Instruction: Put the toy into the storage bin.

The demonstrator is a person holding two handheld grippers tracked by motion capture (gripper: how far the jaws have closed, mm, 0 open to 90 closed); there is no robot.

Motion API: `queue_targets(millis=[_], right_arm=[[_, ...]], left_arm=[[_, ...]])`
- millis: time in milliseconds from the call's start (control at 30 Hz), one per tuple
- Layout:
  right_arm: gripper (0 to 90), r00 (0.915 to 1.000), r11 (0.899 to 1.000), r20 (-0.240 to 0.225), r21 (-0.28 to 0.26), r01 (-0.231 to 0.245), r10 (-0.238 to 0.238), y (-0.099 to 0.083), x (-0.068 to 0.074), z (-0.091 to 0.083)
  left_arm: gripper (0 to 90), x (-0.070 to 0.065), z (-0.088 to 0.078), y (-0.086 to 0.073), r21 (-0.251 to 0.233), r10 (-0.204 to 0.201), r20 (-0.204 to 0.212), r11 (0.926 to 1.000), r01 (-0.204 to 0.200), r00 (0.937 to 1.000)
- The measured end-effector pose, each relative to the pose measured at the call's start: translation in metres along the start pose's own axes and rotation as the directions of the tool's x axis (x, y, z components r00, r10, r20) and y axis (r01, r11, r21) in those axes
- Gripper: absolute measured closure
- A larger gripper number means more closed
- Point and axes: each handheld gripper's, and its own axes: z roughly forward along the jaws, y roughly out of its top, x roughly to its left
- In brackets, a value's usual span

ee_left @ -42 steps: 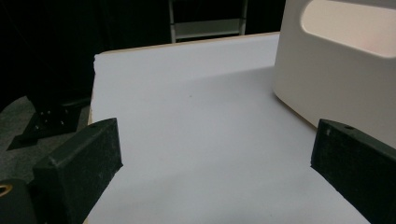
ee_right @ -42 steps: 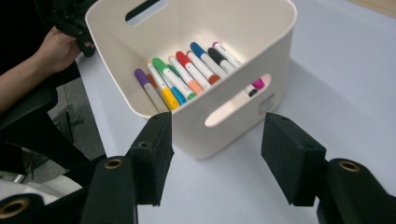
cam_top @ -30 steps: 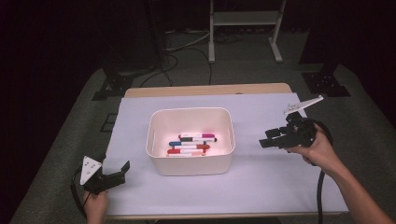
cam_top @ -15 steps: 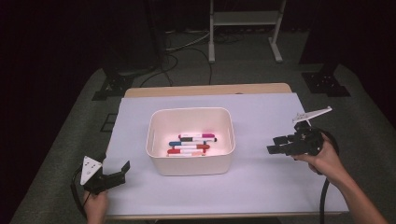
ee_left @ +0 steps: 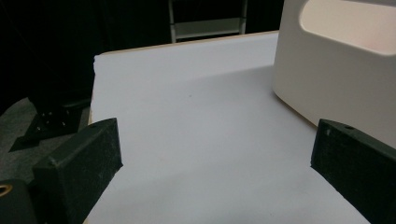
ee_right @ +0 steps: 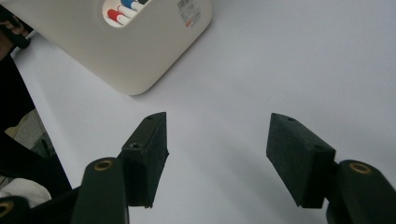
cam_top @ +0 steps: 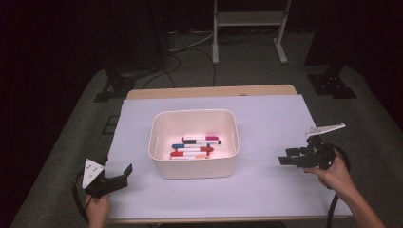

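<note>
A cream plastic bin (cam_top: 194, 164) stands in the middle of the white-covered table, with several coloured markers (cam_top: 195, 146) lying on its bottom. My left gripper (cam_top: 122, 176) rests at the front left corner, open and empty, pointing at the bin; in the left gripper view (ee_left: 217, 144) the bin's wall (ee_left: 336, 70) rises at the right. My right gripper (cam_top: 286, 157) hovers low at the front right, pointing left toward the bin. Its jaws have just been opening and stand wide with nothing between them (ee_right: 217, 135). The bin (ee_right: 130, 51) lies ahead of it, markers (ee_right: 122, 10) visible through the handle hole.
White paper (cam_top: 271, 118) covers the table, whose wooden far edge (cam_top: 214, 91) shows beyond it. Behind the table on the dark floor are a metal stand (cam_top: 247, 28), cables and tripod feet (cam_top: 332, 83). Bare paper lies on both sides of the bin.
My right gripper has moved down and to the right, away from the bin toward the table's front right. The left gripper and the bin have stayed put.
</note>
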Motion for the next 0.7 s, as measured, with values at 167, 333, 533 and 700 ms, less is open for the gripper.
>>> queue_targets(millis=[167, 333, 533, 700], right_arm=[[36.6, 0.9998, 1.000, 0.015, -0.008, -0.016, 0.016, -0.010, -0.003, -0.001], [36.8, 0.9992, 1.000, 0.028, -0.013, -0.027, 0.027, -0.017, -0.004, -0.002], [36.1, 0.9984, 0.999, 0.041, -0.017, -0.039, 0.040, -0.029, -0.005, -0.002], [35.9, 0.9972, 0.998, 0.050, -0.031, -0.053, 0.055, -0.040, -0.006, 0.000]], left_arm=[[0.5, 0.000, 0.000, 0.000, -0.001, 0.003, -0.001, 1.0000, -0.003, 1.0000], [0.5, 0.000, 0.000, 0.000, 0.000, 0.006, 0.000, 1.0000, -0.006, 1.0000], [0.5, 0.000, 0.000, 0.000, 0.000, 0.009, 0.000, 1.0000, -0.009, 1.0000], [0.5, -0.001, 0.000, 0.000, 0.001, 0.008, -0.001, 1.0000, -0.008, 1.0000]])
